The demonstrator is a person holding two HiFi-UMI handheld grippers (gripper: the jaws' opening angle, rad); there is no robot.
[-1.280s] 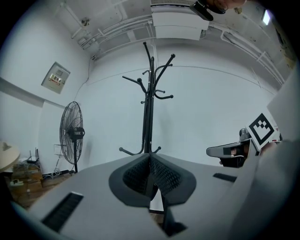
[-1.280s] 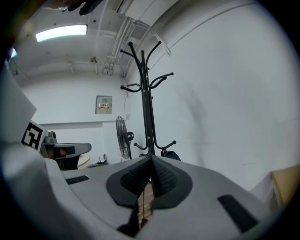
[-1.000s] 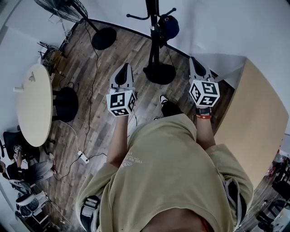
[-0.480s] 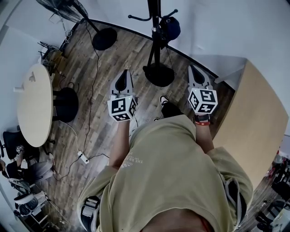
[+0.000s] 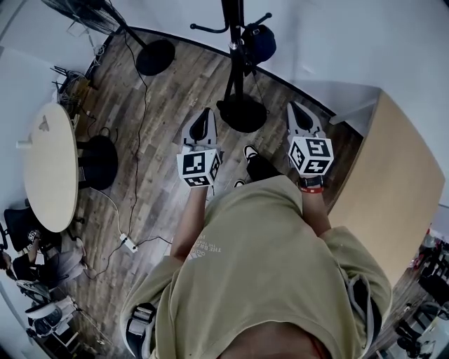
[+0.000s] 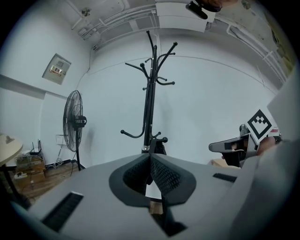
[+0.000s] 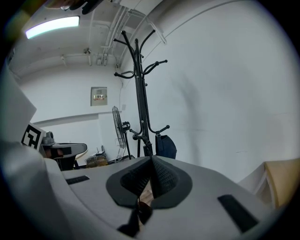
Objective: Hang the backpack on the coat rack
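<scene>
A black coat rack [image 5: 232, 43] stands on a round base [image 5: 240, 115] by the white wall. A dark blue backpack [image 5: 260, 41] hangs on its right side from a low hook. It also shows in the right gripper view as the backpack [image 7: 165, 146] beside the rack [image 7: 139, 93]. My left gripper [image 5: 205, 113] is in front of the base, shut and empty. My right gripper [image 5: 292, 106] is to the right of the base, also shut on nothing. Both point at the rack [image 6: 150, 93] from a short distance and touch nothing.
A standing fan [image 5: 91, 10] with a round base [image 5: 155, 57] is at the back left. A round table [image 5: 48, 165] and a black stool [image 5: 99, 160] stand at the left, and cables with a power strip [image 5: 128, 243] lie on the floor. A wooden cabinet [image 5: 390, 184] stands at the right.
My left gripper has drifted right and a little nearer my body, closing the gap to the right one. The right gripper has barely moved. Both stayed shut.
</scene>
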